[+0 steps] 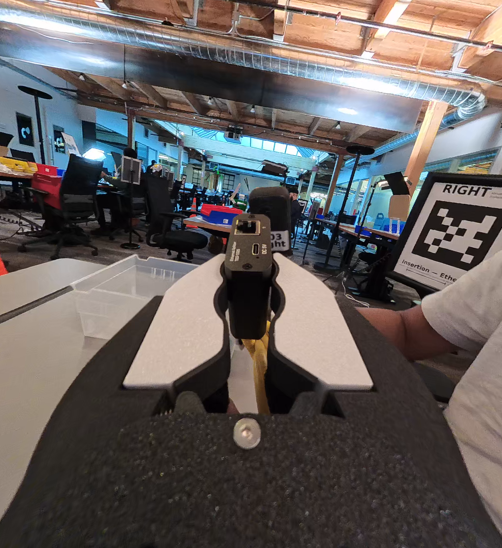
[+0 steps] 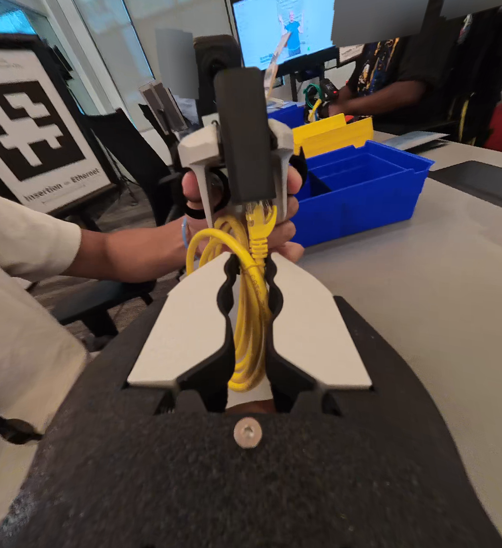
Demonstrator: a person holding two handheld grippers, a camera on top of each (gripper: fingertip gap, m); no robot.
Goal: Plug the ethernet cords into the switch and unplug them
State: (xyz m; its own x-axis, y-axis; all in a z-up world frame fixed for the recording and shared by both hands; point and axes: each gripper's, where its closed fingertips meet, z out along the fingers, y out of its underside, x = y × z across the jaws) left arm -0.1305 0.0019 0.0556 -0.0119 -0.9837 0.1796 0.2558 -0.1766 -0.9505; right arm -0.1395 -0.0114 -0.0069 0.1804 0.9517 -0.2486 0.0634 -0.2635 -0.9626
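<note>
My left gripper (image 1: 248, 267) is shut on a black switch (image 1: 248, 284) and holds it upright above the table. An empty ethernet port and a small power port show on its upper end. The right wrist view shows the switch (image 2: 245, 139) between the left gripper's white fingers (image 2: 198, 145), with a hand around them. My right gripper (image 2: 251, 264) is shut on a bundled yellow ethernet cable (image 2: 251, 326) just behind its plug (image 2: 258, 228). The plug's clear tip sits at the switch's lower end; how deep it sits I cannot tell. The yellow cable (image 1: 260, 370) also hangs below the switch in the left wrist view.
A clear plastic bin (image 1: 119, 293) stands on the grey table (image 2: 421, 296) at the left. A blue divided bin (image 2: 362, 189) and a yellow bin (image 2: 329, 133) stand behind the switch. A black-and-white marker board (image 2: 27, 127) stands off the table's edge. The person's arm (image 1: 407, 329) reaches in. The left gripper's tips are roughly 6 cm from the right gripper's.
</note>
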